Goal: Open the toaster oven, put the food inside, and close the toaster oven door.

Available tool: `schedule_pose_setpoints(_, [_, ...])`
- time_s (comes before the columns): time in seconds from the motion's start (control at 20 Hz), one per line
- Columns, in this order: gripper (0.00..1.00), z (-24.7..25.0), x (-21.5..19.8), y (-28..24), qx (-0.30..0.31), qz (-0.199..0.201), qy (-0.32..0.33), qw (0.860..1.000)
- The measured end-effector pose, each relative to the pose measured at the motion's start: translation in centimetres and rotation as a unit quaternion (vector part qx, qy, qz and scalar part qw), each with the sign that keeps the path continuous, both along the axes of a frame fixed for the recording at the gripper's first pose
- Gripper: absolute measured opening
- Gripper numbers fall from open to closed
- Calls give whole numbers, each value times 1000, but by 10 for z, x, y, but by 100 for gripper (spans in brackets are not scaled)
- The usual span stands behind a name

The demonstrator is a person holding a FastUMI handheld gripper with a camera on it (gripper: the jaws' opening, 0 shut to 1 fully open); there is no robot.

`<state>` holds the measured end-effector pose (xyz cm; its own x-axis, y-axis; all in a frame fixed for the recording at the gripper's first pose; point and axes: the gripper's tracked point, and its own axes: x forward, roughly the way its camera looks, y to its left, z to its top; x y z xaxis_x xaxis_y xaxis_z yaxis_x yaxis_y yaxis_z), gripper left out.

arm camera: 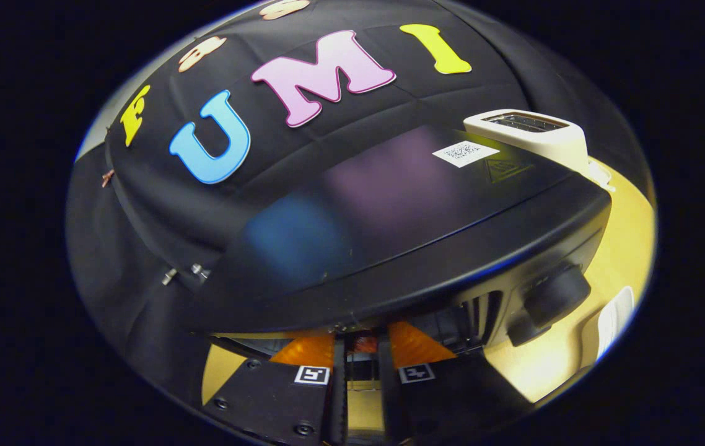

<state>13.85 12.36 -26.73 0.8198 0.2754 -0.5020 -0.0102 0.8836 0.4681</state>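
Left of the scene hangs the booth's black cloth wall (160,204), with two small metal fasteners (182,272) near the toaster oven's rear corner. The toaster oven (389,204), black with a glossy top, sits on a yellow tabletop (625,248), seen from close and above its front edge. The gripper (362,362) is pushed up against the oven's front just under the top lip, fingers (339,371) nearly together with only a narrow gap; something small and dark, possibly the door handle, sits in that gap, but whether both fingers press on it cannot be told. The door itself is hidden under the lip, so open or closed is unclear. No food can be made out. To the right, vent slots (482,316) and two black knobs (554,297) on the control panel; behind, a white pop-up toaster (532,133); a white object (616,319) lies by the knobs. Risks, as judgement: a weak grip could slip off the handle mid-swing; pulling off-axis could drag the light oven across the table; drifting right could bump a knob.
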Motion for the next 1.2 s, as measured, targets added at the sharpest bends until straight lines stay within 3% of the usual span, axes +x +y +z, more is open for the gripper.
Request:
schedule_pose_setpoints(0.05, [30, -2, -2, -7, -21, -2, 4, 1000])
schedule_pose_setpoints(0.25, [75, 4, -11, 4, -24, 19, -1, 1000])
schedule_pose_setpoints(0.3, [92, 2, -15, 2, -38, 18, -1, 999])
schedule_pose_setpoints(0.35, [97, 3, -18, 1, -48, 17, -1, 999])
schedule_pose_setpoints(0.85, [98, 24, -61, -33, -116, 14, -10, 993])
schedule_pose_setpoints(1.2, [98, 37, -105, -41, -123, 19, -3, 992])
